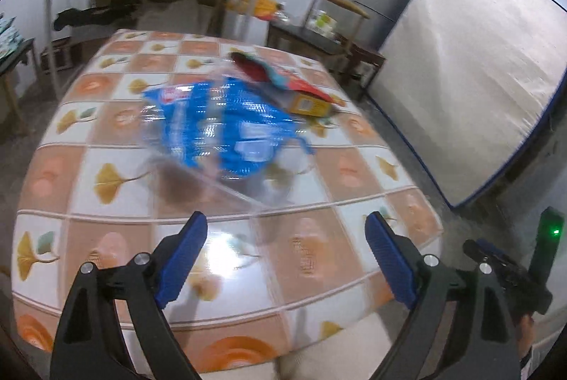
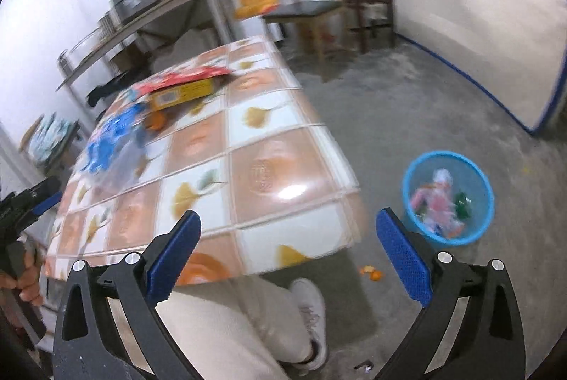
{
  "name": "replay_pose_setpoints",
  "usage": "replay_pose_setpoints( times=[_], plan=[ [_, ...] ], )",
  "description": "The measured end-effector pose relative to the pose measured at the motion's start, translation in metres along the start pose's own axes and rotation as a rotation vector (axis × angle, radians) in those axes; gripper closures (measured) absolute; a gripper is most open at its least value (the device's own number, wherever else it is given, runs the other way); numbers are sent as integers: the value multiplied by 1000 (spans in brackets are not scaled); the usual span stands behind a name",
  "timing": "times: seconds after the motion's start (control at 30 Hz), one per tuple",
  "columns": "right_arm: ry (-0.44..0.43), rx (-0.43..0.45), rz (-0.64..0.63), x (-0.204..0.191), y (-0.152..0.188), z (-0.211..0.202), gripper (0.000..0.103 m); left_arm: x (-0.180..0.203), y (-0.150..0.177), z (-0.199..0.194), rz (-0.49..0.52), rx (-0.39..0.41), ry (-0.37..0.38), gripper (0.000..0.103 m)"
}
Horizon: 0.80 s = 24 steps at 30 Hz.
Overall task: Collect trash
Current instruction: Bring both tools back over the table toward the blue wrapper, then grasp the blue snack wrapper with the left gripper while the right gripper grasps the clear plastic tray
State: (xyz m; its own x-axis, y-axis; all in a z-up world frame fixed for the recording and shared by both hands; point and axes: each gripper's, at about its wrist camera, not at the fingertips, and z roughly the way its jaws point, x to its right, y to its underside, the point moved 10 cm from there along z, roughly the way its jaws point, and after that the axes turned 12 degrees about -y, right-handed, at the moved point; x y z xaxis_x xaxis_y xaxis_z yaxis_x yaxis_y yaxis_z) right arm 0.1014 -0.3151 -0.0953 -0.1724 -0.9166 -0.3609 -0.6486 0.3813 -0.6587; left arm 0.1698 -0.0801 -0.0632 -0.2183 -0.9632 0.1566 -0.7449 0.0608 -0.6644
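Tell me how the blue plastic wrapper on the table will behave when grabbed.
The blue plastic wrapper looks thin and crinkled, so it will probably flop and crumple. Its glossy film may slip. Lying flat on the table, it likely weighs little and could slide when pushed.

The left wrist camera looks forward and down along its blue fingers, from the near edge of a tiled table toward the blue plastic bag at twelve o'clock. The right wrist camera sits near that same edge, rolled, facing the table corner and floor, with a blue wastebasket at four o'clock. Both views share the tabletop, the bag and the leaning mattress.
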Motion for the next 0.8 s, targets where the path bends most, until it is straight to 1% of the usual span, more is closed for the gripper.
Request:
replay_pose_setpoints(
  times=[0.13,0.27,0.3,0.37,0.4,0.47,0.5,0.6,0.7,0.8],
  plan=[
    [-124,-72,-29,-42,1,25,8,-37,-6,2,-72,26,-32,14],
    [-201,-138,-43,-73,4,43,8,-66,-23,11,-137,52,-44,14],
    [-220,-152,-44,-79,5,47,8,-77,-32,15,-164,63,-47,14],
    [-244,-176,-48,-90,6,53,8,-93,-49,24,-202,74,-33,14],
    [-249,-184,-52,-94,6,56,8,-98,-56,30,-213,65,-19,14],
    [-253,-197,-62,-102,5,60,8,-113,-70,58,-251,-11,1,14],
    [-253,-201,-67,-105,4,61,8,-119,-78,75,-275,-61,26,14],
    [-251,-213,-73,-113,4,65,8,-132,-93,112,-303,-153,47,14],
    [-247,-229,-75,-115,7,67,8,-131,-107,135,-276,-207,67,14],
    [-237,-250,-75,-116,10,72,8,-122,-115,149,-233,-232,72,16]
  ],
)
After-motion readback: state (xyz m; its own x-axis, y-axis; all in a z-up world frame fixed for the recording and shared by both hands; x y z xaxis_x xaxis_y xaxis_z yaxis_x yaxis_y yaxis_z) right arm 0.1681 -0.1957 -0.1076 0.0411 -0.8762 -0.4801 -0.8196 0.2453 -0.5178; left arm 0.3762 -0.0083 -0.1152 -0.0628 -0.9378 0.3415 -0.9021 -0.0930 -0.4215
